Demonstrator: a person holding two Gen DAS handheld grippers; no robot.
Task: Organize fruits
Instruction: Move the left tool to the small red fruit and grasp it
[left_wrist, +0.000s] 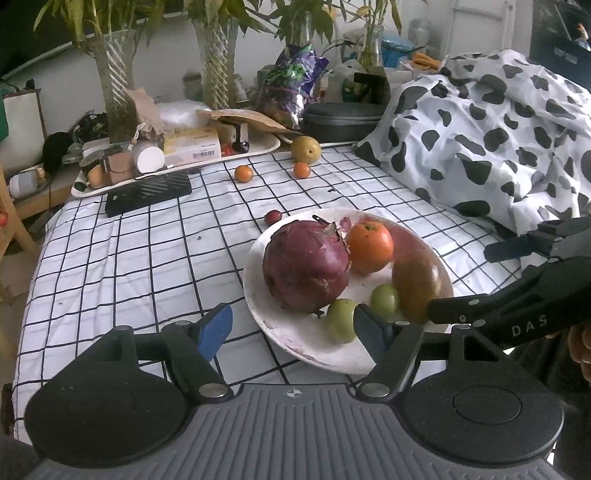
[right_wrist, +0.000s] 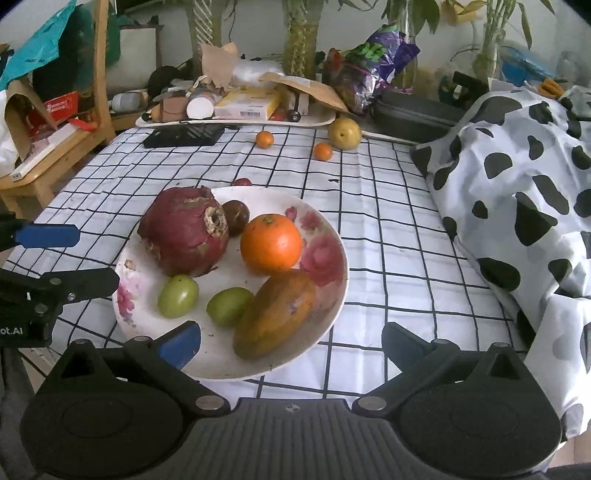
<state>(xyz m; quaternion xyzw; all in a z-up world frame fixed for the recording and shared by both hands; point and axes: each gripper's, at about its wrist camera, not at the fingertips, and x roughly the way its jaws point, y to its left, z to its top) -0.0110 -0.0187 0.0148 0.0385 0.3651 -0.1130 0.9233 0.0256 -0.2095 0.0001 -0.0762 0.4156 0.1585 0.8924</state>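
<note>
A white floral plate (right_wrist: 325, 236) (left_wrist: 255, 295) sits on the checked cloth. It holds a big purple-red fruit (right_wrist: 184, 236) (left_wrist: 306, 266), an orange (right_wrist: 271, 243) (left_wrist: 369, 245), a brown-orange mango (right_wrist: 275, 314) (left_wrist: 417, 280), two green fruits (right_wrist: 178, 295) (right_wrist: 229, 305) and a small dark fruit (right_wrist: 236, 216). Two small oranges (right_wrist: 265, 139) (right_wrist: 323, 151), a yellow pear (right_wrist: 344, 133) and a small red fruit (right_wrist: 242, 182) lie on the cloth behind. My left gripper (left_wrist: 291, 328) is open and empty at the plate's near edge. My right gripper (right_wrist: 291, 343) is open and empty over the plate's front.
A cow-print cloth (right_wrist: 517, 192) is heaped at the right. A cluttered tray (right_wrist: 236, 107), a black flat object (right_wrist: 184, 134), a dark case (right_wrist: 413, 107) and plant vases (left_wrist: 114, 81) line the back. A wooden chair (right_wrist: 55, 136) stands at the left.
</note>
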